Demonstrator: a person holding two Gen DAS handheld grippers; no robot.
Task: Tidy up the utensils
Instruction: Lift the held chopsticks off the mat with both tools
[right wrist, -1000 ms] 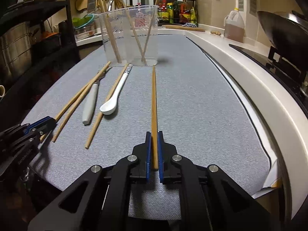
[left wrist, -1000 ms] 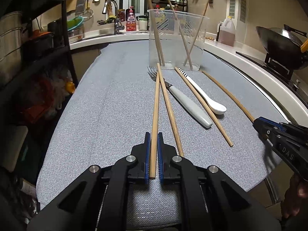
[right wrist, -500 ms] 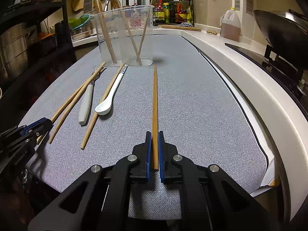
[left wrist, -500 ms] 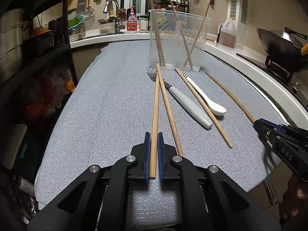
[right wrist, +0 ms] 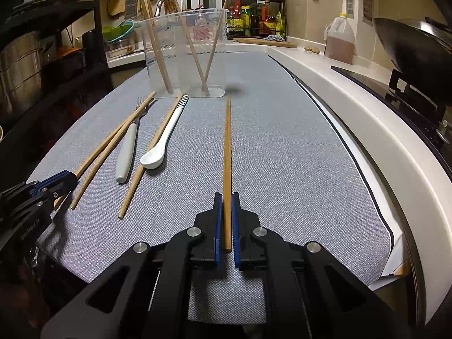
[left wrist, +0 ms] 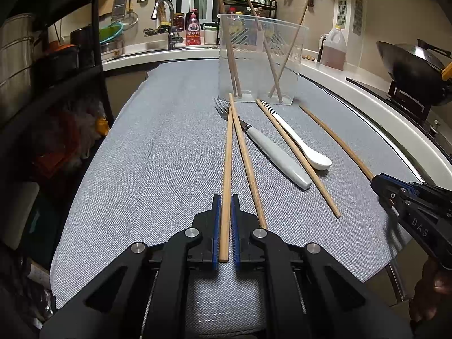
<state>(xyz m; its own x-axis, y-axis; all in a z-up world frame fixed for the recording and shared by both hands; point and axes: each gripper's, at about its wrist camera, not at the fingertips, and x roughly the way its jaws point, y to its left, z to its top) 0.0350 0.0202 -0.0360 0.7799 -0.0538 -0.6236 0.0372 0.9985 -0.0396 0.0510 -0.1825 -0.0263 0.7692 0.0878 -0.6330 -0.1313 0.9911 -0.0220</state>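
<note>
Both wrist views share the clear holder [left wrist: 261, 59] [right wrist: 185, 53].

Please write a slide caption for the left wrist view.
Left gripper shut on a chopstick; fork, spoon nearby.

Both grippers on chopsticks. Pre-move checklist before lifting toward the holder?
1. Left gripper shut on its chopstick: ok.
2. Right gripper shut on the rightmost chopstick: ok.
3. Left chopstick clear of neighbours: not ok, its far end meets another chopstick over the fork.
4. Right chopstick clear of the spoon: ok.
5. Holder upright, top open: ok.
6. Room in the holder: ok, few sticks inside.
</note>
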